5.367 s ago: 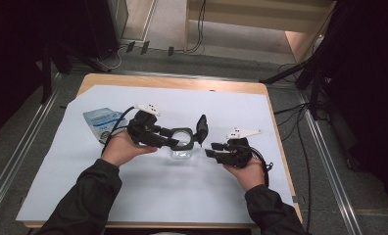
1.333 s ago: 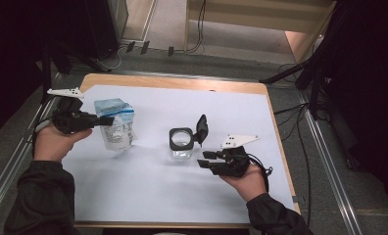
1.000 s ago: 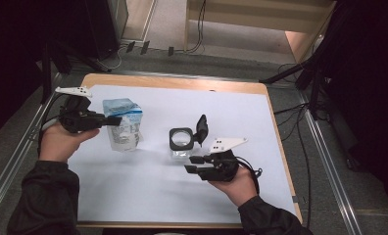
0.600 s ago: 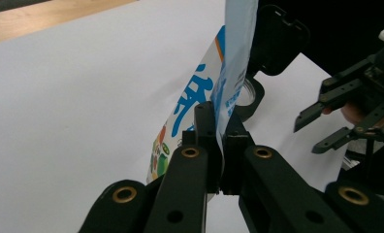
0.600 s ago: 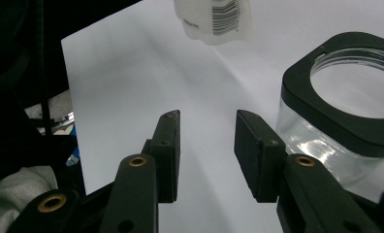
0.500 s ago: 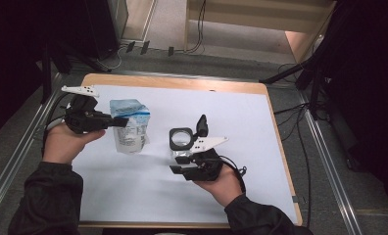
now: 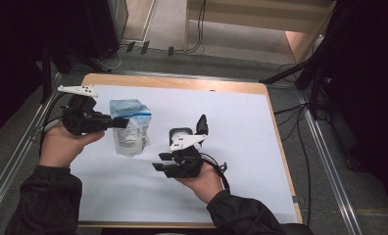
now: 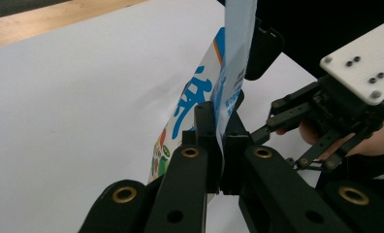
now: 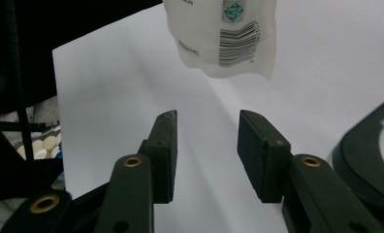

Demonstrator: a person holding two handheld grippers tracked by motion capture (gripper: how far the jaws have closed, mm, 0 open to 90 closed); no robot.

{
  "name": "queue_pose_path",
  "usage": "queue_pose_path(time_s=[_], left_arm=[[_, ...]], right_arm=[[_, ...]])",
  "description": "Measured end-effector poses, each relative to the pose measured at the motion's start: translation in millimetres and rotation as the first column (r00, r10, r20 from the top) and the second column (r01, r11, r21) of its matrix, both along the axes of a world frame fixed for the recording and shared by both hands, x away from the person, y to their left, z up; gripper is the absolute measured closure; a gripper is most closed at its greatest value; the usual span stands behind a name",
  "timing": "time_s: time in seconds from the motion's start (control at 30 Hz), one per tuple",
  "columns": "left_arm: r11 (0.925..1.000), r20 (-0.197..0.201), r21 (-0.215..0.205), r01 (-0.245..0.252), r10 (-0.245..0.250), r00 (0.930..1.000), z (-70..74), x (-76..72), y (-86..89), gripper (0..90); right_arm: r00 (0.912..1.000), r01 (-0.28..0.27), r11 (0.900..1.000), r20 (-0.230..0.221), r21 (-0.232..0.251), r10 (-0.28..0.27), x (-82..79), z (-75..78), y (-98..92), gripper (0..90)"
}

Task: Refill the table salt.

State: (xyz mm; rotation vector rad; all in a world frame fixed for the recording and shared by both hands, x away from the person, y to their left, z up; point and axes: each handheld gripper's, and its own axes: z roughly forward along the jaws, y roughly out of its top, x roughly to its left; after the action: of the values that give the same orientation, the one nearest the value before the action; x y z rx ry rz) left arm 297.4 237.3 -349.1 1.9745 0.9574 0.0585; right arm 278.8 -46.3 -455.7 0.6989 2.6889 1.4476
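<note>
A soft plastic pouch [image 7: 129, 128] with blue print hangs upright just above the white sheet, and my left gripper [image 7: 117, 122] is shut on its top edge. The left gripper view has the jaws [image 8: 222, 143] pinching the pouch's blue-and-white film [image 8: 200, 97]. My right gripper [image 7: 158, 162] is low over the sheet, pointing left at the pouch's lower part and a short way from it. In the right gripper view its jaws [image 9: 207, 143] have just been opening with nothing between them, and the pouch's barcoded bottom [image 9: 229, 41] hangs ahead. The right gripper [image 8: 326, 116] also shows beyond the pouch.
A small clear container [image 7: 181, 136] with its black lid [image 7: 202, 125] tipped up stands just behind my right hand. The white sheet [image 7: 241, 196] covers a wooden table [image 7: 182, 83]. Metal rails run along both sides, and cables lie on the floor beyond.
My right gripper has slid left across the sheet, from beside the container towards the pouch. The left gripper has carried the pouch slightly right and up.
</note>
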Motion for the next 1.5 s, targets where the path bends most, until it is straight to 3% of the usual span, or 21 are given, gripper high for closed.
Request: queue_pose_path(time_s=[0.27,0.67,0.8,1.1,1.27,1.37,1.5], left_arm=[[0.9999,0.003,-0.007,0.014,-0.014,0.9999,7.1,-9.7,-6.8,90.0],[0.9994,0.026,-0.016,0.031,-0.03,0.9992,24.9,-27.6,-14.1,90.0],[0.998,0.013,-0.04,0.05,-0.049,0.9987,27.1,-30.0,-16.0,90.0],[0.9983,-0.022,-0.035,0.045,-0.046,0.9987,19.0,-22.6,-23.3,90.0],[0.9995,-0.016,-0.012,0.028,-0.028,0.9995,16.2,-18.4,-32.1,89.9],[0.9987,-0.019,-0.039,0.035,-0.035,0.9992,11.9,-15.0,-36.5,89.5],[0.9991,-0.022,-0.035,0.023,-0.023,0.9995,7.0,-10.5,-41.2,88.6]], right_arm=[[0.9999,0.016,1.0,0.001,-0.015,-0.016,5.6,-11.1,19.7,56.0],[0.9992,0.033,0.999,0.022,-0.019,-0.032,11.7,-23.5,33.3,54.3],[0.9984,0.039,0.999,0.041,-0.011,-0.038,12.9,-27.1,37.8,54.3],[0.996,0.036,0.999,0.081,0.024,-0.038,10.9,-30.8,39.7,54.9],[0.9935,0.01,1.0,0.113,0.0,-0.01,5.9,-33.9,38.7,55.0],[0.9928,0.001,1.0,0.12,-0.009,0.0,4.8,-34.8,38.9,55.0],[0.9902,-0.013,1.0,0.139,-0.02,0.016,0.4,-36.3,38.2,55.0]])
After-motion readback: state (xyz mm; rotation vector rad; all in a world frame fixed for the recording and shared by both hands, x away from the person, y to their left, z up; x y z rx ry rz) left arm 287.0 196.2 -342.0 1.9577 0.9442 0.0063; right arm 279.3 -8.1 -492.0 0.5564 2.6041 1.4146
